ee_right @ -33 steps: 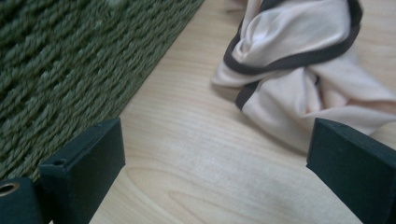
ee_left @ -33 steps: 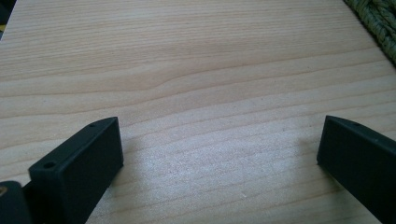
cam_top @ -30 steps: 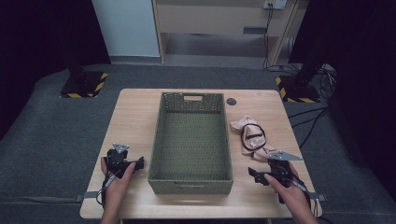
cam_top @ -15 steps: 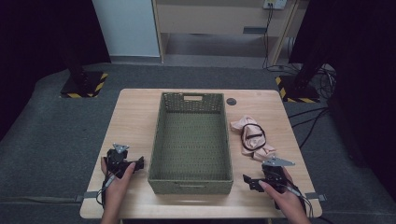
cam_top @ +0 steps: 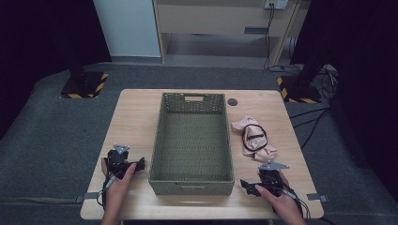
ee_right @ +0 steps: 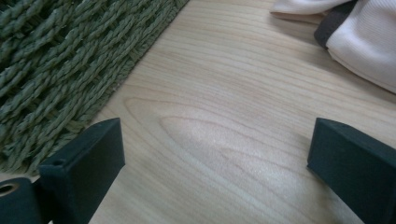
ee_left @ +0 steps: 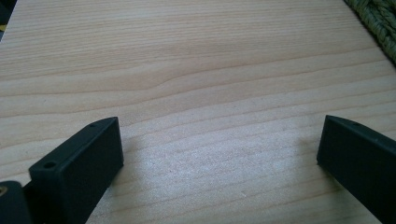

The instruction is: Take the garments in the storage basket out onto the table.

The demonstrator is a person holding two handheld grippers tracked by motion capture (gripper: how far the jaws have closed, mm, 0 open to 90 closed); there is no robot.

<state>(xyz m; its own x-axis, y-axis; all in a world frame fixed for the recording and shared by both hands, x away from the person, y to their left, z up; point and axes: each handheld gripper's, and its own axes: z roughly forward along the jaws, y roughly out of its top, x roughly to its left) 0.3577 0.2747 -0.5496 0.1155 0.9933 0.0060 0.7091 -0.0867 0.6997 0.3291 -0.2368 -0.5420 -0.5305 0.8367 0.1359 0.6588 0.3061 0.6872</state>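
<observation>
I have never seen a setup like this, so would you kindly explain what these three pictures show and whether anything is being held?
A person sits at a wooden table with a hand-held two-jaw tool in each hand: the left gripper and the right gripper. One picture looks down from above; the other two come from cameras riding on each gripper, looking along its black jaws. On the table lie a green woven basket, a pink garment with black trim and a small dark disc. Both pairs of jaws stand wide apart, holding nothing.

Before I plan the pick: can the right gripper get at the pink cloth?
Probably yes: the right gripper is open, and bare table lies between it and the cloth.
</observation>
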